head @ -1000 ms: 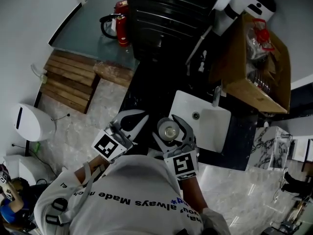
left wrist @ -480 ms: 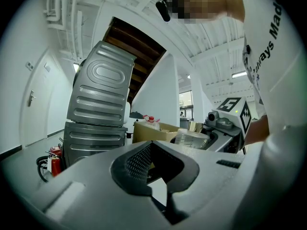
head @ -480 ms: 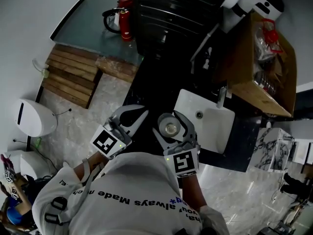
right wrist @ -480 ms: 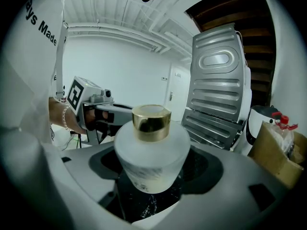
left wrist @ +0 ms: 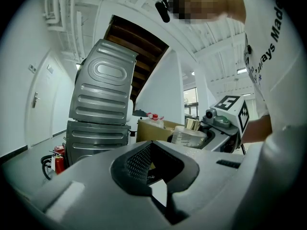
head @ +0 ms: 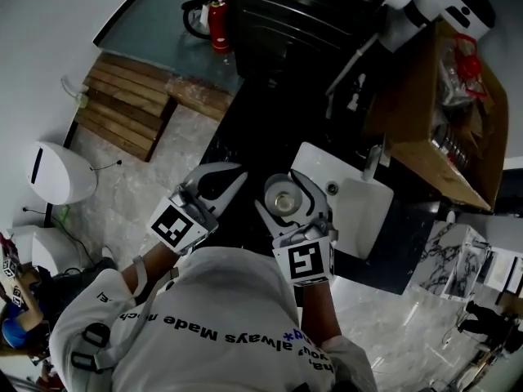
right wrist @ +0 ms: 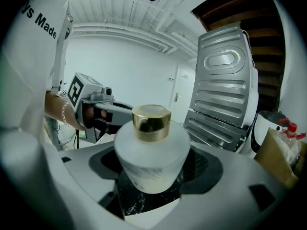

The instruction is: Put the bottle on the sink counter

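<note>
black sink counter [head: 249,133] lies below me. my right gripper [head: 288,188] is clamped on the frosted, gold-capped bottle [right wrist: 151,150], held upright just beside the white sink [head: 364,211]. my left gripper [head: 222,183] has its jaws together on nothing, near the right one.

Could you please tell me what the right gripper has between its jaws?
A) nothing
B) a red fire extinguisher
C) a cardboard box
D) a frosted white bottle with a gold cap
D: in the right gripper view, the right gripper has its jaws closed on the frosted white bottle with a gold cap.
</note>
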Tool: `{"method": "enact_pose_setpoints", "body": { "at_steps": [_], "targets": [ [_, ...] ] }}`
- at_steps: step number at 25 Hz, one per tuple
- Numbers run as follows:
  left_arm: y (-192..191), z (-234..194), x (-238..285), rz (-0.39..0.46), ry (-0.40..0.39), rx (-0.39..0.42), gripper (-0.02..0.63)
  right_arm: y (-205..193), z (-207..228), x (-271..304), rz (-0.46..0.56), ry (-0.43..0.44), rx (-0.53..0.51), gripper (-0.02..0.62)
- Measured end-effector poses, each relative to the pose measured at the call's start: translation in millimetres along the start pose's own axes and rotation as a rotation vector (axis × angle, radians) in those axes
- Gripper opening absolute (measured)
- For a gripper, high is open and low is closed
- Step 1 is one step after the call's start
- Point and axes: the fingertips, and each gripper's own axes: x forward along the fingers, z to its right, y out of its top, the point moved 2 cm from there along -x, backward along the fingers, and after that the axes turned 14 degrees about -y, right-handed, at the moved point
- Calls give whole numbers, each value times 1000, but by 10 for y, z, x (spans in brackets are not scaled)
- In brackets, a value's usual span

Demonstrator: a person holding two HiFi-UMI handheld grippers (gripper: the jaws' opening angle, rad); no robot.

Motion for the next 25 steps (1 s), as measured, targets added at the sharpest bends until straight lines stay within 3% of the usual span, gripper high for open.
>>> {"method": "enact_pose_setpoints", "body": {
  "at_steps": [11, 20, 25],
  "targets": [
    [-360, -536, 245, -58, 41, -1, 2, -396, 211, 733, -23, 8, 4, 333],
    [-901, -1087, 451, -125, 21, -30, 2, -805, 408, 1494, -76, -47, 83, 333],
    [-1191, -1358, 540, -149, 0, 1, 2, -1078, 468, 1866, -125, -82, 110, 333]
  ]
}}
